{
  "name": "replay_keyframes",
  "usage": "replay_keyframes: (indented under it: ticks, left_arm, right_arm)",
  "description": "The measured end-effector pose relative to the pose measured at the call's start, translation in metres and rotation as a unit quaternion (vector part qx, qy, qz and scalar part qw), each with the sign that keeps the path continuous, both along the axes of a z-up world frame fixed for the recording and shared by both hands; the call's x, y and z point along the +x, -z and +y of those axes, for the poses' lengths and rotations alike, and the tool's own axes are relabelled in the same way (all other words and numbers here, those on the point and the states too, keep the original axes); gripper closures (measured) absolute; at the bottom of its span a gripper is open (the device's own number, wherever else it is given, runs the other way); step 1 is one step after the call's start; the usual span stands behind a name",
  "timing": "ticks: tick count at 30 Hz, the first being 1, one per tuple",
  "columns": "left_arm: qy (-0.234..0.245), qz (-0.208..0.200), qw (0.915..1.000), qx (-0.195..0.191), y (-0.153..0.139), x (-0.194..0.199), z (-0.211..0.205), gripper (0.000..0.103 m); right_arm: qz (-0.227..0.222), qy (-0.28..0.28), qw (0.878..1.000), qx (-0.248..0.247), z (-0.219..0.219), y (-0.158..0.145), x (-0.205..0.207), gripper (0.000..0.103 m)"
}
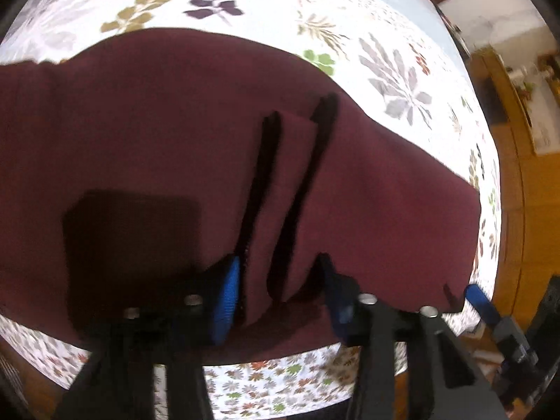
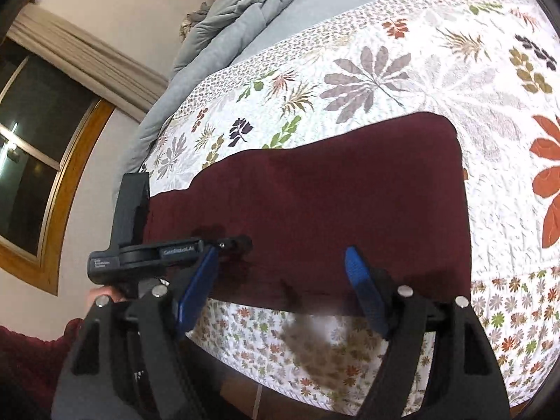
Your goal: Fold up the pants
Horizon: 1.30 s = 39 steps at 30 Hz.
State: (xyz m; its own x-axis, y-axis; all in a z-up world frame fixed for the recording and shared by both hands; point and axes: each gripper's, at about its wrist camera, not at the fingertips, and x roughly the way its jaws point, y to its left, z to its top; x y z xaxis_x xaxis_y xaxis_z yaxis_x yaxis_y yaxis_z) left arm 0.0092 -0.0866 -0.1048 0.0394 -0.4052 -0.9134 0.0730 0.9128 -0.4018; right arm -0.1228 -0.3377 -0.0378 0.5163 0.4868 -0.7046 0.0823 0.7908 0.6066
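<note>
Floral quilt (image 2: 402, 70) over bed; maroon pants (image 2: 315, 203) flat along near edge. Soft, light, limp, prone to bunching. Left gripper (image 1: 276, 287) fingers pinching a fold. Right gripper (image 2: 280, 290) fingers spread, empty. Best held at hems, both layers together.

your left wrist view looks steeply down, close over the maroon pants (image 1: 175, 122); your right views them (image 2: 315, 192) obliquely across the bed.

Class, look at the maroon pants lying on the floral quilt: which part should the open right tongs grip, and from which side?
Probably the near hem of the pants, approached from the bed's front edge. That border lies flat just ahead of the open right tongs, while the left tongs already straddle a raised fold.
</note>
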Motion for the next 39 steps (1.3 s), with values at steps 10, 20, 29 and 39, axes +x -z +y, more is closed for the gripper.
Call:
replay_keyframes:
  ticks: [10,20,29,39]
  left_arm:
    - [-0.006,-0.041,0.9991,0.011,-0.013,-0.023,0.037,0.082]
    - [0.026,-0.119,0.9925,0.017,-0.052,-0.023,0.031,0.064]
    - [0.093,-0.083,0.9922,-0.013,-0.030,0.005,-0.026,0.061]
    - [0.080,-0.061,0.9949,-0.009,-0.021,0.005,-0.003,0.058]
  right_arm:
    - [0.015,0.030,0.999,0.012,-0.022,0.009,0.000,0.028]
    - [0.009,0.033,0.999,-0.014,-0.033,-0.001,0.034,0.029]
    - [0.094,0.023,0.995,-0.040,-0.042,0.039,0.074,0.030]
    - [0.069,0.030,0.997,0.000,-0.045,0.029,0.043,0.028]
